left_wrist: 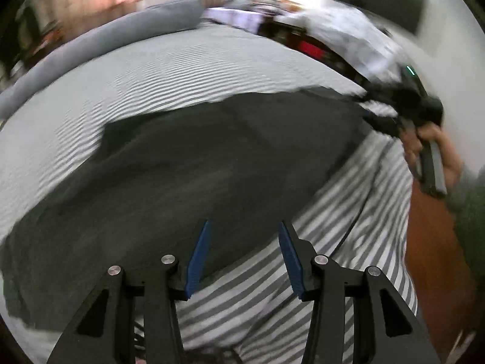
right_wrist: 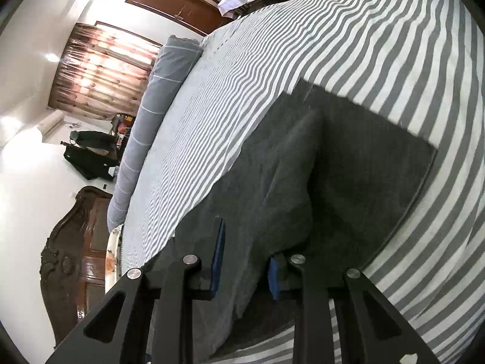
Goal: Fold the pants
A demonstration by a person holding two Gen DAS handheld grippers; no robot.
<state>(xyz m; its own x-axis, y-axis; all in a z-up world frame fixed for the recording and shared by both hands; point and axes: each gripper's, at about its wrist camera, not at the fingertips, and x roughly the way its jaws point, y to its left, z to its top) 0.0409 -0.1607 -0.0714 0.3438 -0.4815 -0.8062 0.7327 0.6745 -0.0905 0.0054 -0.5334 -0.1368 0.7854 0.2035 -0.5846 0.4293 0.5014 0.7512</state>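
Note:
Dark grey pants (left_wrist: 197, 163) lie spread on a grey-and-white striped bed sheet (left_wrist: 151, 69). My left gripper (left_wrist: 244, 236) is open and empty, just above the near edge of the pants. In the right wrist view the pants (right_wrist: 348, 163) lie folded over themselves, with a raised fold of cloth between the blue pads (right_wrist: 219, 254) of my right gripper (right_wrist: 247, 261). The jaws stand apart around that fold; whether they pinch it is unclear. The right gripper also shows in the left wrist view (left_wrist: 379, 112), at the far end of the pants, blurred.
A long grey bolster (right_wrist: 151, 121) lies along the far side of the bed. A carved dark wooden headboard (right_wrist: 75, 248) stands beyond it. Clothes are piled (left_wrist: 342, 30) off the bed's far end. A wooden surface (left_wrist: 433, 242) lies past the right bed edge.

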